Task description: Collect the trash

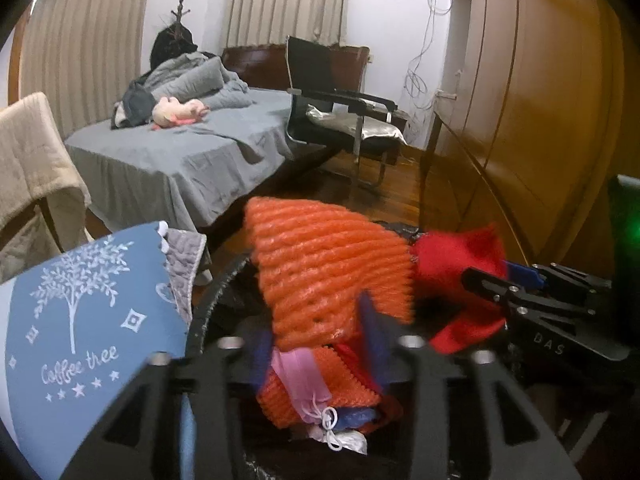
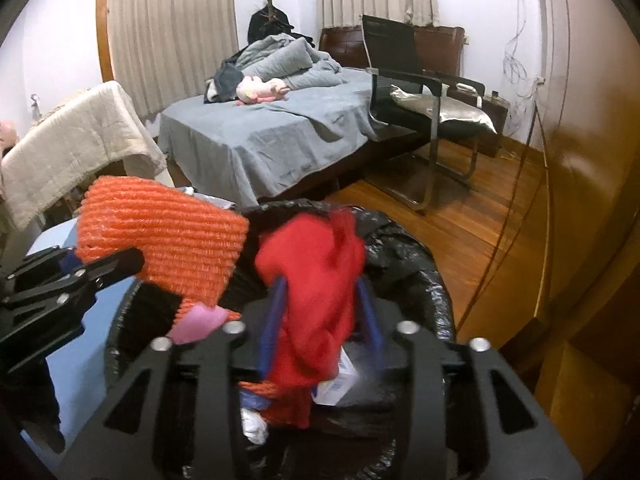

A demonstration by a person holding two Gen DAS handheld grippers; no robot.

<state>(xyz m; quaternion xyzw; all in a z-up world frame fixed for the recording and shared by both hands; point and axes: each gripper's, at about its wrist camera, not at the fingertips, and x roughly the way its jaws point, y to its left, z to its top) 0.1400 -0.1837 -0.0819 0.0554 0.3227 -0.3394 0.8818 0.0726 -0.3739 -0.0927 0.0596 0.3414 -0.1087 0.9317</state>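
two grippers reach side by side over the black-lined bin (image 2: 420, 264). left gripper (image 1: 316, 344) pinches orange foam netting (image 1: 328, 264) above it; right gripper (image 2: 322, 320), level and pointing forward, pinches a red wad (image 2: 312, 280) over the bin's mouth.

Black gripper (image 1: 320, 344), blue fingers (image 1: 372, 336), silver screws.

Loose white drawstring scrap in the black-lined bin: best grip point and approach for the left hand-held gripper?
Judging by its pose, take the white drawstring scrap at its knotted loop, coming from above. It lies loose on top of the trash below the orange foam net, which the left hand-held gripper holds now, so release that first. The black bin liner walls off the sides.
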